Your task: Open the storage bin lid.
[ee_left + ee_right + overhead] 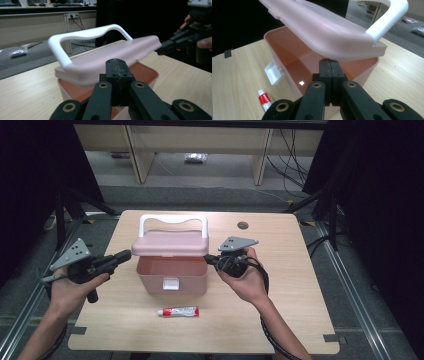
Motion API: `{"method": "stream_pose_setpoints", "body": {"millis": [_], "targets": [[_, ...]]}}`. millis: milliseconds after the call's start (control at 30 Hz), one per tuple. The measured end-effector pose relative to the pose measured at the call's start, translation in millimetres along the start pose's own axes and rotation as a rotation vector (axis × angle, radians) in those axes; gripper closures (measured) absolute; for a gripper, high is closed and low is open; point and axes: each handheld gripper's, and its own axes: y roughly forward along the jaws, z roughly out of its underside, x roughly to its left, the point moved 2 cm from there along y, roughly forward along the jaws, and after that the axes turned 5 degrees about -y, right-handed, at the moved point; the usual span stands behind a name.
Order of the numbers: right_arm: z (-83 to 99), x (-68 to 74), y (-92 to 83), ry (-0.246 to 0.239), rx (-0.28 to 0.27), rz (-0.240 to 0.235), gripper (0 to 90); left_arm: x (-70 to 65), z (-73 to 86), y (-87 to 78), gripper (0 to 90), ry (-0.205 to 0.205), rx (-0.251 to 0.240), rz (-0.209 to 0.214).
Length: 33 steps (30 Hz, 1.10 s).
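1. The box (171, 275) is set mid-table, its lid (170, 243) propped half open and the white handle (172, 222) raised behind it. The tube (178, 311) is lying on the table (280, 320) just in front of the box, untouched.
2. The jaws of the left gripper (125, 255) are pressed together on nothing, with the tips pointed at the lid's left edge.
3. The jaws of the right gripper (210, 259) are also closed and empty; the tips are tucked under the lid's right edge, so the lid appears to be held up by them alone. Contact cannot be fully confirmed.
4. Risk: the lid is only rested on, not clamped. If the right tips are slid out or lowered, the lid is likely dropped shut.
5. Risk: a light box can be shoved or tipped back if the lid is pushed sideways rather than up.
6. Risk: the hanging latch (170, 283) could be snagged when the tube is brought over the front wall.
7. Risk: a round tube can be rolled away or squeezed if it is gripped off-centre.
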Motion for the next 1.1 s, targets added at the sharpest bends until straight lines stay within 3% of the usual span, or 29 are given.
{"method": "stream_pose_setpoints", "body": {"millis": [100, 200, 233, 267, 367, 433, 633, 700, 733, 967, 1033, 1100], "targets": [[-3.1, -1.4, -0.4, -0.011, -0.015, 0.002, 90.0, -5.1, 7.7, 2.9, 89.6, 0.006, 0.01, 0.018], [-5.9, -0.9, -2.6, 0.017, -0.012, 0.011, 90.0, -7.8, 13.8, 5.2, 89.6, 0.005, 0.014, 0.025], [-7.0, -2.6, -2.2, -0.003, -0.021, 0.011, 90.0, -8.5, 15.9, 6.1, 89.6, 0.007, 0.017, 0.031], [-7.6, -2.0, -1.9, 0.015, -0.027, 0.008, 90.0, -9.6, 19.2, 7.1, 89.6, 0.016, 0.032, 0.035], [-10.4, -4.4, -2.0, -0.011, -0.039, 0.008, 90.0, -11.8, 25.6, 9.3, 89.6, 0.026, 0.047, 0.046], [-12.0, -4.8, -3.4, -0.003, -0.037, 0.025, 90.0, -13.0, 29.6, 10.9, 89.5, 0.033, 0.048, 0.052], [-17.7, -5.6, -4.5, 0.015, -0.046, 0.034, 90.0, -15.6, 35.9, 12.7, 89.5, 0.043, 0.063, 0.063], [-19.8, -8.2, -4.5, -0.012, -0.058, 0.047, 90.0, -17.0, 37.7, 13.7, 89.5, 0.047, 0.064, 0.072], [-20.3, -7.2, -4.0, 0.013, -0.061, 0.038, 90.0, -17.6, 38.1, 13.4, 89.5, 0.056, 0.077, 0.072], [-24.8, -10.3, -1.9, -0.004, -0.086, 0.041, 90.0, -22.7, 44.6, 18.7, 89.1, 0.075, 0.095, 0.096], [-25.7, -9.3, -2.9, 0.024, -0.078, 0.052, 90.0, -23.5, 46.2, 19.8, 88.7, 0.076, 0.1, 0.105], [-26.7, -11.1, -2.6, 0.005, -0.084, 0.057, 90.0, -24.3, 48.1, 21.7, 88.4, 0.074, 0.094, 0.12]]}}
